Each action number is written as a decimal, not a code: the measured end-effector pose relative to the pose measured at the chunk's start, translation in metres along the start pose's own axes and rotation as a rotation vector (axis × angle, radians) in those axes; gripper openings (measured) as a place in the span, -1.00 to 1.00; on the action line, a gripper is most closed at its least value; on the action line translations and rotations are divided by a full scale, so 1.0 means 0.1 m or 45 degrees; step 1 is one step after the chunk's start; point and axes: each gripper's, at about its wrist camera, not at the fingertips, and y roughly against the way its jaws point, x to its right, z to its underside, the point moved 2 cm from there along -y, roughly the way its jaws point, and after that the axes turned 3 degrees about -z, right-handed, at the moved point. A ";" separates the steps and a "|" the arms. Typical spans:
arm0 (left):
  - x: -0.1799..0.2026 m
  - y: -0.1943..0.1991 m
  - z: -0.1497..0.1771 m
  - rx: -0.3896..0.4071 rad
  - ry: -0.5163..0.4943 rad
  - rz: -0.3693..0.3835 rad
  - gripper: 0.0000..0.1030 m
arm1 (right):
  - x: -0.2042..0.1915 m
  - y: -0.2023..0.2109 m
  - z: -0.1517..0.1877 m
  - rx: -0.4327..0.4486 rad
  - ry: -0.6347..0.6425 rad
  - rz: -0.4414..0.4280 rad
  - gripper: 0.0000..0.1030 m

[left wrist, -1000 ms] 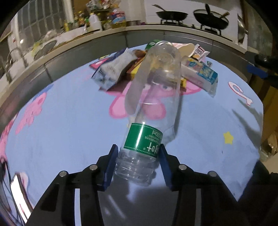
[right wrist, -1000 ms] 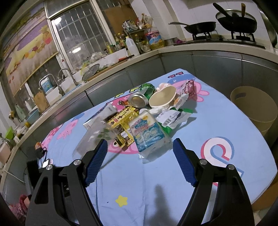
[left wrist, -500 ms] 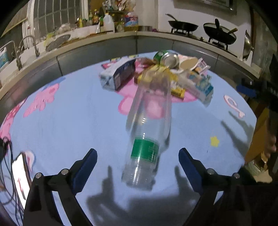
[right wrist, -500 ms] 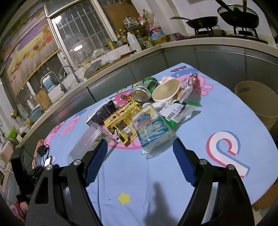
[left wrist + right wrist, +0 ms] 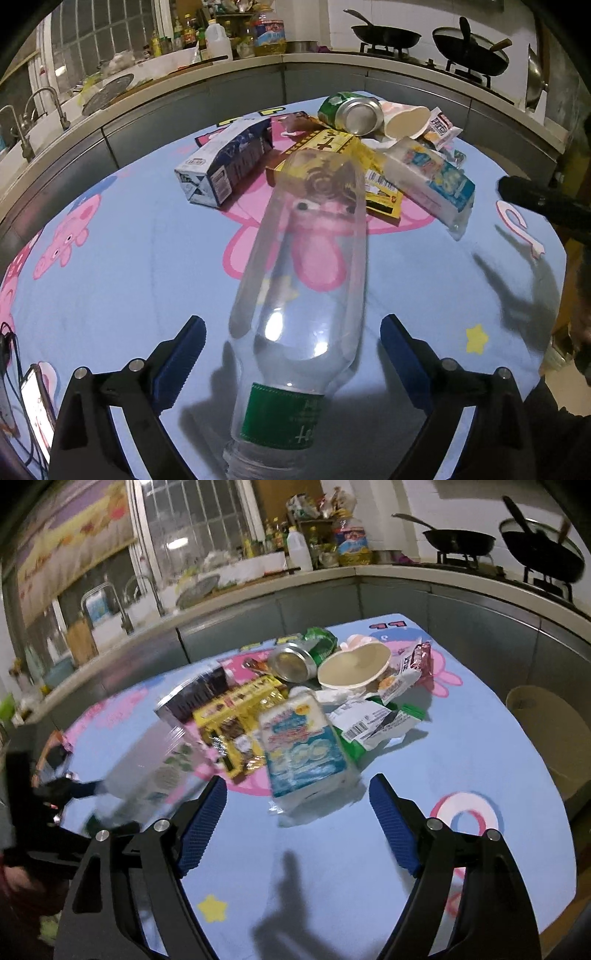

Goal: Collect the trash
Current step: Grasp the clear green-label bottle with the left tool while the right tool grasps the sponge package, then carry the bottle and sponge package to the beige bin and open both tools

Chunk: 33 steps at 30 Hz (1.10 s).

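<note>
Covering the whole work area, the cloth — blue, printed with pink pigs and yellow stars — lies under both grippers. To the right of the right gripper's fingers, off the cloth's edge, stands a beige bin. The left gripper has its blue pads spread wide, touching nothing. Between them lies the bottle: clear plastic, on its side, green-label end toward the camera, base pointing straight ahead at the trash pile. Neither pad meets its wall; there is a gap on each side.

The right gripper is likewise spread wide and empty, with bare cloth between its fingers. In its view the bottle shows blurred, left of the left finger.

Pile, ahead of both fingertips, items touching or overlapping:
- tissue pack — blue-white, just ahead of the right gripper's gap
- carton — white and dark blue, on its side, ahead-left of the bottle
- yellow wrapper — left of the tissue pack
- cup — tipped over, mouth toward the right camera
- can — green, on its side, beside the cup
- receipt — crumpled, right of the tissue pack
- snack packet — far right of the pile

A phone lies left of the left gripper's left finger.
</note>
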 end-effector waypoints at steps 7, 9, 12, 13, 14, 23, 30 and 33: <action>-0.10 -0.06 0.05 -0.051 0.066 0.065 0.25 | -0.01 -0.43 -0.05 -0.099 0.116 0.044 0.65; -0.08 -0.05 0.06 -0.049 0.073 0.052 0.24 | -0.08 -0.53 -0.03 -0.107 0.195 0.084 0.64; -0.09 0.00 0.09 -0.043 0.092 0.049 0.23 | -0.11 -0.63 0.02 -0.138 0.248 0.112 0.17; -0.11 0.04 0.11 -0.035 0.106 0.053 0.23 | -0.09 -0.60 0.03 -0.131 0.223 0.080 0.13; -0.13 0.09 0.12 -0.023 0.120 0.056 0.22 | -0.09 -0.57 0.03 -0.127 0.202 0.048 0.12; -0.08 0.50 -0.18 0.120 0.135 0.145 0.21 | 0.02 0.12 0.13 0.052 0.089 -0.055 0.13; 0.31 0.63 -0.63 0.196 0.038 0.256 0.21 | 0.47 0.34 0.14 0.084 -0.065 -0.034 0.13; 0.62 0.59 -0.89 0.212 -0.033 0.318 0.20 | 0.73 0.47 0.13 0.142 -0.129 0.007 0.13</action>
